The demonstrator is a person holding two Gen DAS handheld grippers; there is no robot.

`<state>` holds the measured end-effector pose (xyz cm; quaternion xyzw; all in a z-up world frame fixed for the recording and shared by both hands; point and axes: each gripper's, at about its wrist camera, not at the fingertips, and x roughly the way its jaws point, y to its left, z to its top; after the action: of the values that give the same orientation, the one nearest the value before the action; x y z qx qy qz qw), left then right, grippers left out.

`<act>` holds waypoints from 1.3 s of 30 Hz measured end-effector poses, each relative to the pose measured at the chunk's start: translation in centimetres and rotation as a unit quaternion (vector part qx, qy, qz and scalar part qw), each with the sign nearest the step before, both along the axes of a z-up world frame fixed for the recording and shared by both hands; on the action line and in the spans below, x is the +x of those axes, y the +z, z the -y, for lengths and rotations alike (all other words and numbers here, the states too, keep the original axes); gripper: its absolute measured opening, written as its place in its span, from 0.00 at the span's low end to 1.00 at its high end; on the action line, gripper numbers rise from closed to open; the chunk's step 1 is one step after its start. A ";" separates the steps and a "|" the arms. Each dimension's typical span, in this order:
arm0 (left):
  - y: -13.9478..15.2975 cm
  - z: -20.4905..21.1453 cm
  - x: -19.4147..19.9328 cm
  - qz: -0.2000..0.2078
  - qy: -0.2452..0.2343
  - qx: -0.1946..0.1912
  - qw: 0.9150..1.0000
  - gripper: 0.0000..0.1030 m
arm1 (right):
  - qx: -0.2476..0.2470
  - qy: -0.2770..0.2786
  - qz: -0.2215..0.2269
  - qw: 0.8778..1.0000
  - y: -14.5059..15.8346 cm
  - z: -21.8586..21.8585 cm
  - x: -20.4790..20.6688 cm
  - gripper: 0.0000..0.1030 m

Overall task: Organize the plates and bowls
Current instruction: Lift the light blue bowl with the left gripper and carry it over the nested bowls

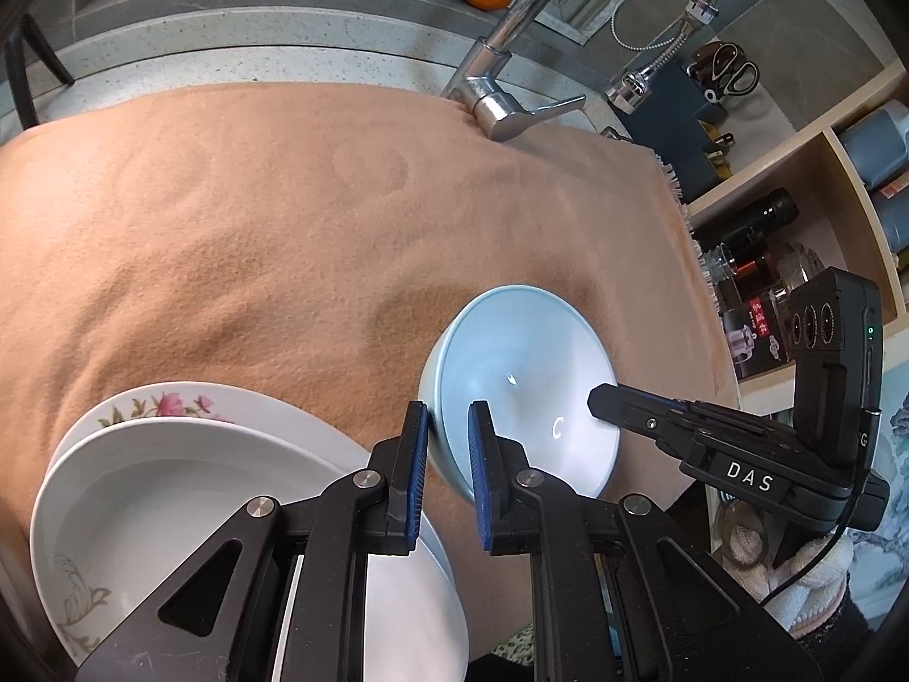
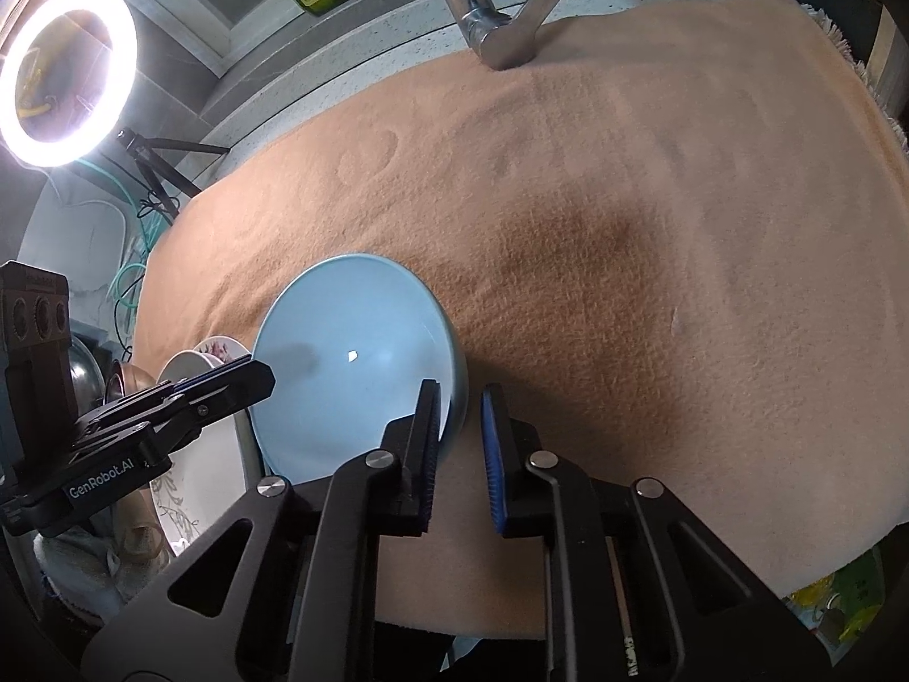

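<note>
We hold a pale blue bowl (image 1: 528, 392) tilted on edge over a tan cloth (image 1: 227, 227) covering the worktop; our left gripper (image 1: 449, 426) is clenched on the bowl's rim, one pad inside and one outside; our right gripper (image 2: 461, 409) is clamped on the opposite rim the same way; the bowl sits near the cloth's front edge; just beside it, towards the front left corner, white plates (image 1: 170, 489) lie stacked, the lower one flowered; a tap (image 1: 500, 96) stands at the cloth's back edge; a ring light (image 2: 68, 68) glows beyond the left edge.
</note>
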<state>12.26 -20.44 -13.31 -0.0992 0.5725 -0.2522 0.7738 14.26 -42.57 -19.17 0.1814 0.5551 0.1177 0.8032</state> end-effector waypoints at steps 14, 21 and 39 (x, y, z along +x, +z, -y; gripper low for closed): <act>0.9 -0.7 -0.2 0.012 0.005 -0.005 1.000 0.12 | 0.002 0.000 0.012 1.000 1.7 -0.7 -0.3 0.09; 3.0 -2.5 -1.0 0.034 0.018 -0.016 0.999 0.12 | 0.004 0.012 0.035 0.999 4.3 -2.0 -0.6 0.09; 7.2 -12.3 -4.0 0.076 0.111 -0.032 0.990 0.12 | 0.015 0.106 0.080 0.991 9.2 -12.0 -0.9 0.09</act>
<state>8.21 -8.16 -6.12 -0.1673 0.4890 -0.1898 0.8348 13.38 -30.56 -9.95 0.1230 0.5031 0.2248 0.8254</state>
